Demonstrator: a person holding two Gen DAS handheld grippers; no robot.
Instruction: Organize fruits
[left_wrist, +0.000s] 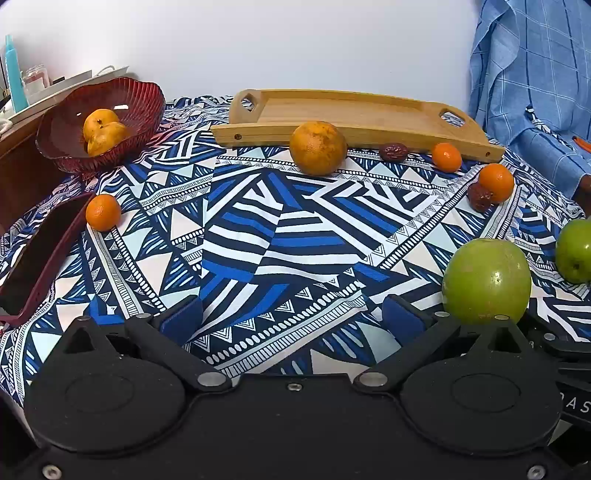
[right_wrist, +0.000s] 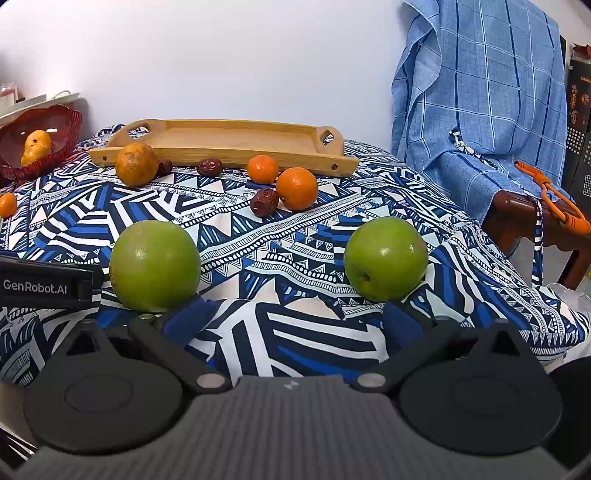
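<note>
With both grippers (left_wrist: 291, 319) (right_wrist: 291, 319) released and empty, I judge the near green apple (right_wrist: 155, 266) firm, smooth, fairly heavy; grip across its widest middle.

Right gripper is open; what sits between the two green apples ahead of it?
Nothing but patterned tablecloth lies between the left green apple and right green apple, clearest in the right wrist view.

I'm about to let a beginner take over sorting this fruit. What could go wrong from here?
1. The green apples are round and sit on a wrinkled cloth; a nudge from the open right gripper could roll them.
2. The dates are small and lie against or near oranges, so the fingers may knock a neighbour.
3. The right apple lies near the table's edge and might roll off.
</note>
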